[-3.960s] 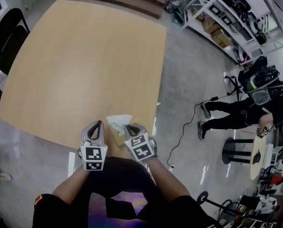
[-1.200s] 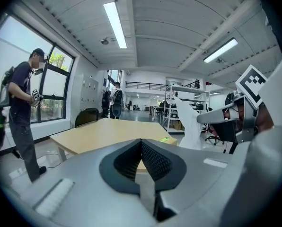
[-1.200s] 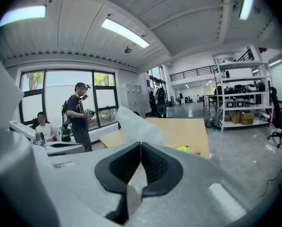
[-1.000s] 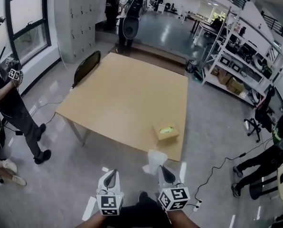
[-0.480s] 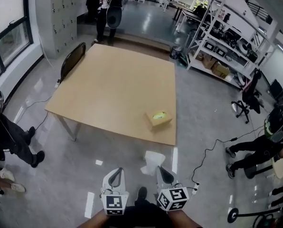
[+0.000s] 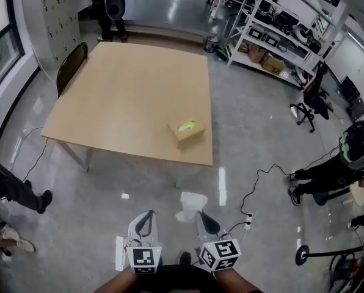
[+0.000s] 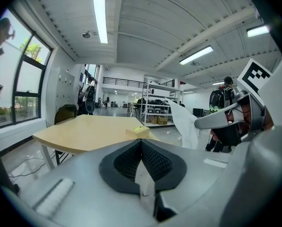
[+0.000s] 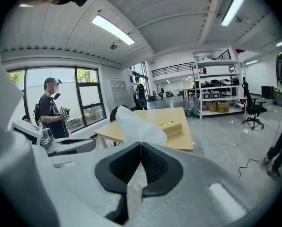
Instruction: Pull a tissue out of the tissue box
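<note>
The yellow-topped tissue box (image 6: pixel 186 130) sits on the wooden table (image 6: pixel 127 96) near its front right corner, well ahead of both grippers. My right gripper (image 6: pixel 201 215) is shut on a white tissue (image 6: pixel 192 202), which hangs over the floor, free of the box. In the right gripper view the tissue (image 8: pixel 135 125) rises from the shut jaws, with the box (image 8: pixel 172 127) far behind it. My left gripper (image 6: pixel 148 214) is shut and holds nothing. The left gripper view shows its jaws (image 7: pixel 141 143) closed, the tissue (image 7: pixel 185 126) to the right and the box (image 7: pixel 141 131) in the distance.
A black chair (image 6: pixel 71 63) stands at the table's far left side. Metal shelving (image 6: pixel 273 32) and an office chair (image 6: pixel 310 99) stand at the right. A cable with a power strip (image 6: pixel 249 215) lies on the floor. People stand at the left (image 6: pixel 11 191), right (image 6: pixel 347 163) and far end (image 6: pixel 112 2).
Both grippers have drawn back from the table, so the table and box now lie farther ahead. Four seconds ago they were at the box. The tissue stays in the right gripper.
</note>
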Demonstrator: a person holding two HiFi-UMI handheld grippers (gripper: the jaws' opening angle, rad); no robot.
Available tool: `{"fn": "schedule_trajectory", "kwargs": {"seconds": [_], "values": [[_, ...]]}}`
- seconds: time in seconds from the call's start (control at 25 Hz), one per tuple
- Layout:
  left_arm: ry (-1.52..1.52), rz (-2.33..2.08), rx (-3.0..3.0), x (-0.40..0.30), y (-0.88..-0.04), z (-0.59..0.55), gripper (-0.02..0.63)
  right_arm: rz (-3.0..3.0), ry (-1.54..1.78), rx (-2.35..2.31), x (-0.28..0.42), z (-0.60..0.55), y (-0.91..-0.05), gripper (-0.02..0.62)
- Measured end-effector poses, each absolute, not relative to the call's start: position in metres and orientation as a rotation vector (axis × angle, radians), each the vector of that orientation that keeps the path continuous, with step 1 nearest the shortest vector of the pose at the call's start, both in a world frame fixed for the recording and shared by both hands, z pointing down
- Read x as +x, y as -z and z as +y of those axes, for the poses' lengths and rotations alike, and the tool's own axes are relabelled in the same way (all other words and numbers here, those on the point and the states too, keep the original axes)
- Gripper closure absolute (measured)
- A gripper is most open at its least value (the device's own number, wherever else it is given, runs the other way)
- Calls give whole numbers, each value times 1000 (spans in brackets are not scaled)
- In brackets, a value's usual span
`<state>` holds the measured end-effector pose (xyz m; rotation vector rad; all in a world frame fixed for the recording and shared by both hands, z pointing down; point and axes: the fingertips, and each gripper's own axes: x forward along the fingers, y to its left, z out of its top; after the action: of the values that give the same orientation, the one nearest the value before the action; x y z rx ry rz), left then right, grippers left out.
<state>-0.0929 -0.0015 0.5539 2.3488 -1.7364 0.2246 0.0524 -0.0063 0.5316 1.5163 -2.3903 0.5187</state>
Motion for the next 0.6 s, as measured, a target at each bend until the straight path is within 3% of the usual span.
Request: {"fn": "schedule_trajectory", "kwargs": {"seconds": [0.6], "values": [[-242,-1805,2327,8,-547,59,588,-2492,-538,1368,141,61,-533,598]]}}
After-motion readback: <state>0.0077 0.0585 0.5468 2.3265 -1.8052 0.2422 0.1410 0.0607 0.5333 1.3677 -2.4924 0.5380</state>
